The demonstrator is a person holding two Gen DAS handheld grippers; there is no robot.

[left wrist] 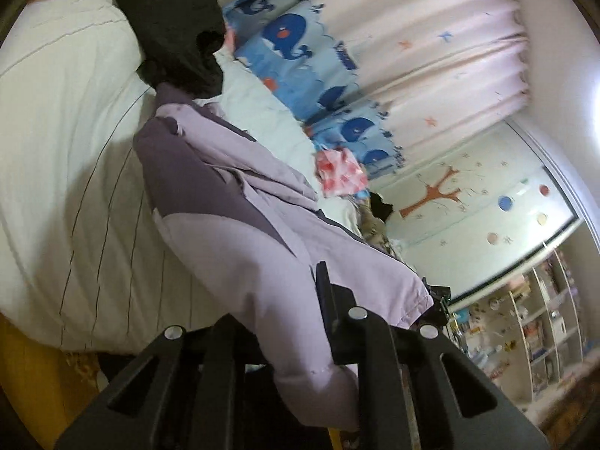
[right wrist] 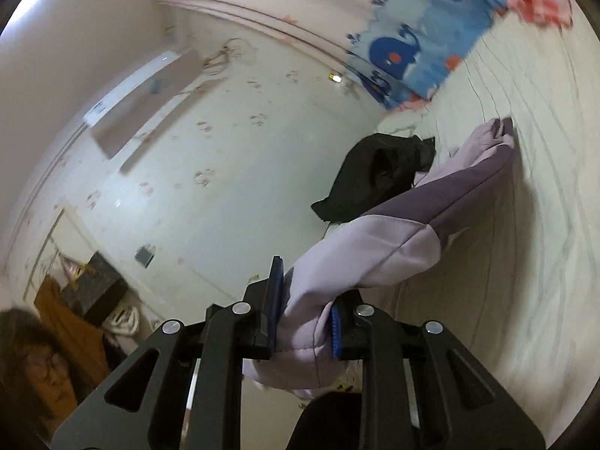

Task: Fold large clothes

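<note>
A lilac jacket with darker purple panels [left wrist: 240,202] lies stretched over the white striped bed [left wrist: 67,142]. My left gripper [left wrist: 300,322] is shut on one end of the jacket, lilac cloth bunched between its fingers. My right gripper [right wrist: 303,315] is shut on another end of the jacket [right wrist: 378,251], cloth pinched between the blue pads [right wrist: 335,333], and the jacket hangs taut from the bed [right wrist: 506,281] up to it. A black garment [left wrist: 172,26] lies past the jacket's far end; it also shows in the right wrist view [right wrist: 375,176].
A blue whale-print blanket [left wrist: 300,60] and a pink cloth [left wrist: 337,172] lie at the bed's far side by the curtain [left wrist: 431,56]. Shelves [left wrist: 536,326] stand by the wall. A person's face [right wrist: 41,371] is at the lower left of the right wrist view.
</note>
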